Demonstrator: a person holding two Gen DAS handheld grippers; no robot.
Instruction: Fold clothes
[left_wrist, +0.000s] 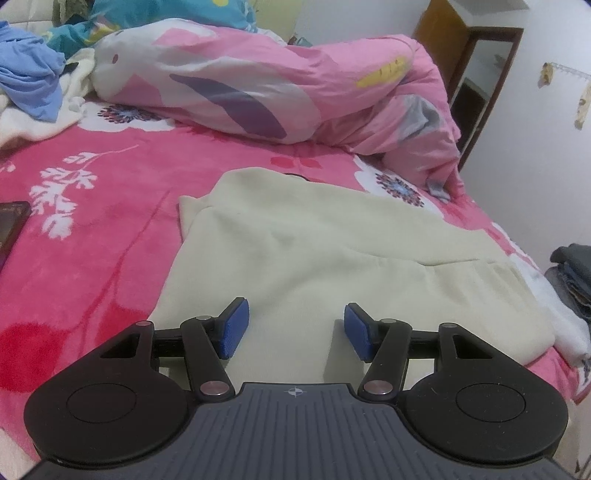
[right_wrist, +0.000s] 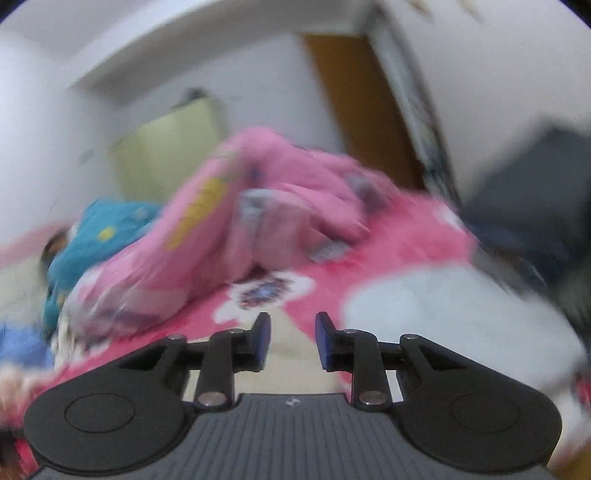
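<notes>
Cream garment (left_wrist: 332, 258) lies partly folded on the pink floral bedspread (left_wrist: 92, 221), its near hem directly under the left gripper (left_wrist: 295, 330); jaws apart, nothing between the pads; cloth runs from 6 o'clock up toward 12. Right gripper (right_wrist: 291, 341) is likewise parted and empty; that view is smeared, so the pale strip at 6 o'clock is probably the same garment. Best next: pinch one hem corner squarely with each claw, lift low, carry toward 12 evenly, avoiding the pink duvet (left_wrist: 258, 85).

Left wrist cam is looking down close over the bed (left_wrist: 92, 240); right is facing more level, blurred; both are sharing the pink duvet (left_wrist: 277, 85) upper centre.
</notes>
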